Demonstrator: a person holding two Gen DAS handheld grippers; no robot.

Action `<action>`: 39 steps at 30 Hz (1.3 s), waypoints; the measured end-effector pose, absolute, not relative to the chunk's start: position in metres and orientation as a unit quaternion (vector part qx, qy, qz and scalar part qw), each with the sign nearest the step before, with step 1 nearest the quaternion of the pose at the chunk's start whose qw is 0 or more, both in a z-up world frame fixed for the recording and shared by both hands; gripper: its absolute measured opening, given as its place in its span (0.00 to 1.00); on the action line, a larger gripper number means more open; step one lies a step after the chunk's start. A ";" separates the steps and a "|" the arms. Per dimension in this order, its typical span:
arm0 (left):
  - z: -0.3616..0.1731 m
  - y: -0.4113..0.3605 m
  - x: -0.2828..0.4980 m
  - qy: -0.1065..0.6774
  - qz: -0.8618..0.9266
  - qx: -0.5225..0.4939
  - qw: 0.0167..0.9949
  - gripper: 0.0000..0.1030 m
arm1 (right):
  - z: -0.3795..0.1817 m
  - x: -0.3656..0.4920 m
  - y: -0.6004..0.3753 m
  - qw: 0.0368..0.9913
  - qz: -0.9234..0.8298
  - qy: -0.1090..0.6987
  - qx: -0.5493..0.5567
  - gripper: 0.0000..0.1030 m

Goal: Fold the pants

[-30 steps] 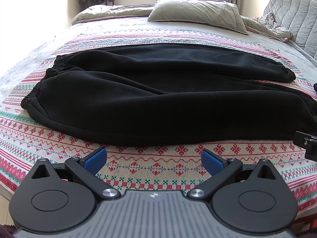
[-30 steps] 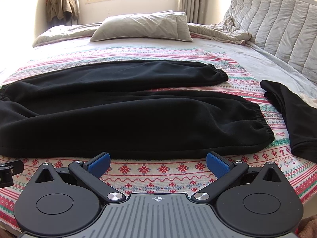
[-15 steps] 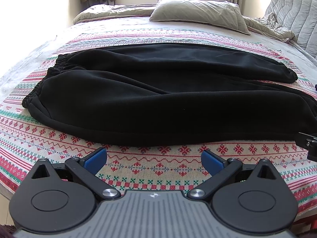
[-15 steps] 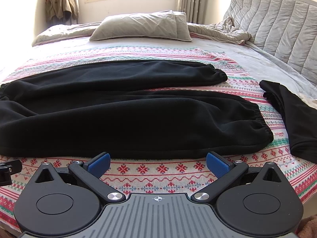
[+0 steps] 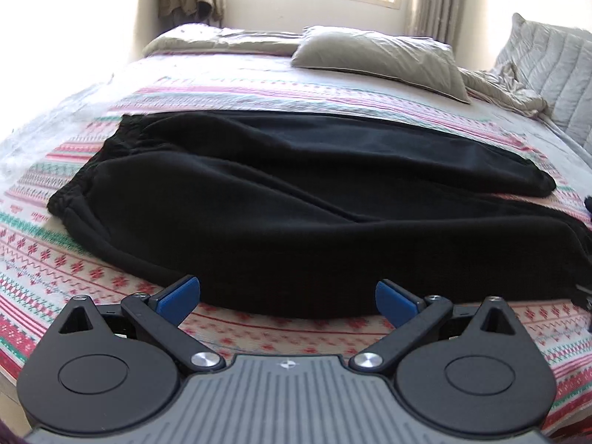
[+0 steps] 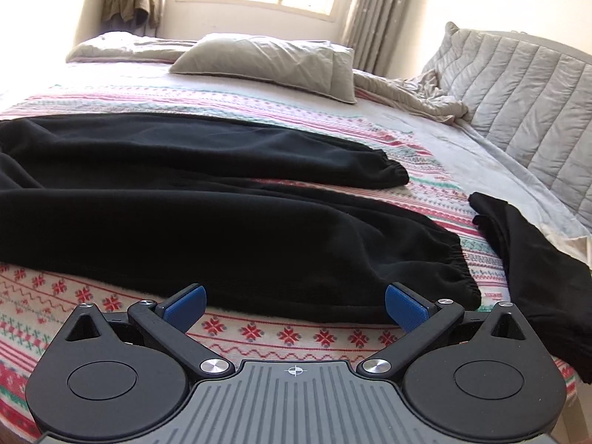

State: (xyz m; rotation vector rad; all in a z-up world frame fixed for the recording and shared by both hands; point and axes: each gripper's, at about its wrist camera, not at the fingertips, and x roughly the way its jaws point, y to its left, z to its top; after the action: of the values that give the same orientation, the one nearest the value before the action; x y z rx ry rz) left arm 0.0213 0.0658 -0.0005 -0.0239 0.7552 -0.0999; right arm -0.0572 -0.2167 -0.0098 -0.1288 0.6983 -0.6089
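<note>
Black fleece pants (image 5: 281, 199) lie flat across the patterned bedspread (image 5: 48, 259), waistband at the left, the two legs running right. In the right wrist view the pants (image 6: 207, 222) show both elastic cuffs, the near cuff (image 6: 462, 273) just beyond my right finger. My left gripper (image 5: 288, 298) is open and empty, its blue pads at the near hem of the pants. My right gripper (image 6: 295, 305) is open and empty, at the near leg's lower edge.
A second black garment (image 6: 532, 270) lies on the bed right of the cuffs. A grey pillow (image 6: 270, 63) and crumpled grey bedding (image 6: 407, 92) lie at the far side. A quilted headboard cushion (image 6: 525, 85) stands at the right. The bed's near edge is just below both grippers.
Both grippers have moved forward toward the pants, so the near hem now sits between the pads. Both stay open. The pants have not moved.
</note>
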 end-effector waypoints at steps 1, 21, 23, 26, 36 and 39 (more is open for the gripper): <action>-0.001 0.075 0.026 0.375 -0.049 -0.020 0.925 1.00 | -0.011 -0.058 -0.221 0.890 -0.297 0.342 -0.058 1.00; -0.020 0.243 0.062 0.388 -0.009 -0.244 0.889 1.00 | -0.001 -0.107 -0.340 0.852 -0.346 0.360 0.158 1.00; -0.024 0.254 0.069 0.393 -0.010 -0.253 0.884 0.99 | 0.001 -0.114 -0.359 0.845 -0.358 0.348 0.190 1.00; -0.024 0.266 0.075 0.384 -0.010 -0.266 0.884 0.91 | -0.004 -0.122 -0.388 0.831 -0.366 0.333 0.255 1.00; -0.044 0.305 0.080 0.319 -0.010 -0.375 0.870 0.56 | -0.024 -0.127 -0.427 0.820 -0.373 0.214 0.378 0.71; -0.047 0.305 0.073 0.317 0.000 -0.386 0.867 0.19 | -0.025 -0.128 -0.430 0.819 -0.378 0.196 0.384 0.30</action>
State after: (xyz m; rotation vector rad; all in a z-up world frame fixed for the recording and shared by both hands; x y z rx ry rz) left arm 0.0728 0.3054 -0.0466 -0.8073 0.6639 -0.0010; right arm -0.1275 -0.4297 -0.0246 0.8173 0.4180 -0.8060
